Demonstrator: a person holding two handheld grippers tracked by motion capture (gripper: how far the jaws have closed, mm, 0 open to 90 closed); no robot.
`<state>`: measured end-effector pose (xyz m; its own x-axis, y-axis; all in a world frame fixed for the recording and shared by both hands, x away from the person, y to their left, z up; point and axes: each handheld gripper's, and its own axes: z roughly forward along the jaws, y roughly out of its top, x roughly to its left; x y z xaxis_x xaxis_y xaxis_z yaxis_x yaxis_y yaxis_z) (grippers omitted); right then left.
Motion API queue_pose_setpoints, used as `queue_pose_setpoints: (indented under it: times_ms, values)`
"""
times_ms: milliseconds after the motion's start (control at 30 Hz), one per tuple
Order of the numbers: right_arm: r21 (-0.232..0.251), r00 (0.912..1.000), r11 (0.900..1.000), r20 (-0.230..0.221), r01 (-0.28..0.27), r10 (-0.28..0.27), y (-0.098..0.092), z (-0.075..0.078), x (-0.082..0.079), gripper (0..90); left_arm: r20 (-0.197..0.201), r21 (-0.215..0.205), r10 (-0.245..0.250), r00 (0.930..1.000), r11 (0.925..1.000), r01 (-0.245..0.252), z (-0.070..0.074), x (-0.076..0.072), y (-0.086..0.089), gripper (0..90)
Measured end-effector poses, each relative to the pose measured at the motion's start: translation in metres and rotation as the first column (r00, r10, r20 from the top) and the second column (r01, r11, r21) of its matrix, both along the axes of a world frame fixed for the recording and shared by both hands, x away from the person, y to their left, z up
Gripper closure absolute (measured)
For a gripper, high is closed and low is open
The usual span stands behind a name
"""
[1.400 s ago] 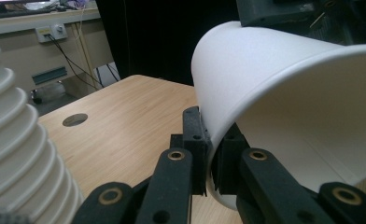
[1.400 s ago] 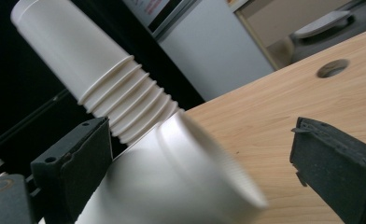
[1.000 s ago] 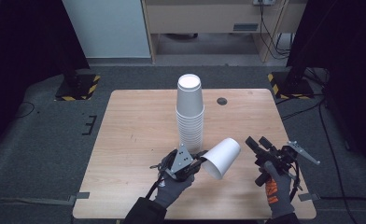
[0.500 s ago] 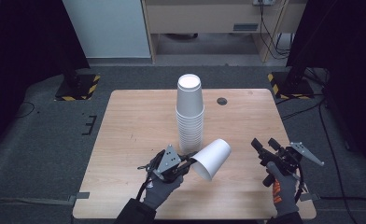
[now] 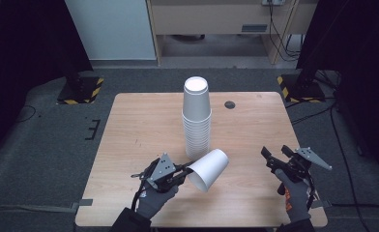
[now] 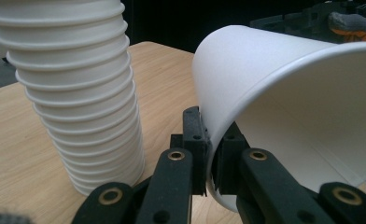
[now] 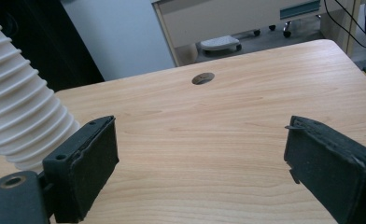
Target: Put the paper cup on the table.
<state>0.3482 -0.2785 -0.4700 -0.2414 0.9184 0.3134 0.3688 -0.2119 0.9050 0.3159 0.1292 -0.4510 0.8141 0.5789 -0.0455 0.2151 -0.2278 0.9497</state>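
A tall stack of white paper cups [image 5: 196, 116] stands upside down near the table's middle, also seen as the ribbed stack [image 6: 78, 88] and the stack's side [image 7: 17, 112]. My left gripper [image 5: 183, 171] is shut on the rim of a single white cup [image 5: 209, 169], which tilts up and to the right just in front of the stack. In the left gripper view the jaws pinch the cup's wall [image 6: 265, 98], one inside and one outside. My right gripper [image 5: 275, 155] is open with nothing between its fingers, near the table's front right.
The wooden table [image 5: 144, 121] has a small dark round hole [image 5: 230, 104] at the back right. A cabinet [image 5: 216, 19] and dark stands with striped bases [image 5: 81, 89] lie beyond the far edge. Bare tabletop [image 7: 218, 130] stretches ahead of the right gripper.
The left gripper with the single cup has moved a little left and toward the front edge. The right gripper has drifted right and toward the front edge, still open.
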Motion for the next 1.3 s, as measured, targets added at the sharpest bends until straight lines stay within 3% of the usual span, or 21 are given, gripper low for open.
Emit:
queue_pose_setpoints:
  times_ms: [267, 467, 500, 600, 767, 867, 900, 1100, 1167, 1200, 1267, 1300]
  values:
    - [-0.04, 0.9997, 0.999, -0.025, 0.0, -0.001, -0.002, -0.006, 0.001, 9.9, -0.01, 0.033, 0.018, 0.9998, 0.9993, -0.018, -0.003, -0.003, 0.016, 85.5]
    - [-0.103, 0.9993, 0.995, -0.037, 0.001, -0.004, -0.003, -0.009, 0.0, 9.9, -0.021, 0.036, 0.058, 0.9981, 0.9977, -0.057, -0.005, -0.004, 0.031, 85.5]
    - [-0.143, 0.9986, 0.99, -0.053, 0.001, -0.008, -0.004, -0.013, 0.0, 9.9, -0.025, 0.039, 0.069, 0.9973, 0.9969, -0.068, -0.007, -0.004, 0.035, 85.5]
    - [-0.176, 0.9967, 0.984, -0.081, -0.008, -0.007, -0.006, -0.017, 0.001, 9.8, -0.032, 0.049, 0.101, 0.9944, 0.9939, -0.099, -0.009, -0.003, 0.045, 85.6]
    - [-0.2, 0.9957, 0.98, -0.093, -0.018, -0.001, -0.005, -0.021, 0.002, 9.6, -0.03, 0.051, 0.124, 0.9918, 0.9912, -0.122, -0.009, -0.004, 0.054, 85.5]
    - [-0.219, 0.9948, 0.975, -0.101, -0.024, 0.001, -0.004, -0.023, 0.003, 9.5, -0.035, 0.056, 0.147, 0.9885, 0.9878, -0.145, -0.01, -0.004, 0.063, 85.5]
    - [-0.248, 0.9931, 0.968, -0.117, -0.037, 0.008, -0.002, -0.026, 0.005, 9.5, -0.041, 0.055, 0.165, 0.9854, 0.9851, -0.163, -0.011, -0.005, 0.069, 85.5]
    - [-0.291, 0.9887, 0.954, -0.148, -0.067, 0.024, 0.001, -0.031, 0.005, 9.5, -0.043, 0.063, 0.209, 0.9769, 0.9764, -0.207, -0.011, -0.008, 0.085, 85.5]
    - [-0.301, 0.9882, 0.951, -0.152, -0.069, 0.023, 0.002, -0.033, 0.006, 9.5, -0.05, 0.063, 0.229, 0.9721, 0.9721, -0.226, -0.011, -0.01, 0.093, 85.5]
    - [-0.316, 0.9859, 0.945, -0.165, -0.081, 0.03, 0.004, -0.035, 0.006, 9.5, -0.055, 0.064, 0.252, 0.9661, 0.9665, -0.249, -0.012, -0.011, 0.1, 85.5]
    - [-0.332, 0.9837, 0.938, -0.176, -0.095, 0.038, 0.005, -0.038, 0.007, 9.4, -0.057, 0.065, 0.261, 0.9636, 0.9641, -0.257, -0.012, -0.011, 0.104, 85.4]
    - [-0.337, 0.9825, 0.936, -0.181, -0.102, 0.042, 0.005, -0.039, 0.008, 9.3, -0.058, 0.06, 0.28, 0.9582, 0.959, -0.277, -0.012, -0.011, 0.111, 85.5]
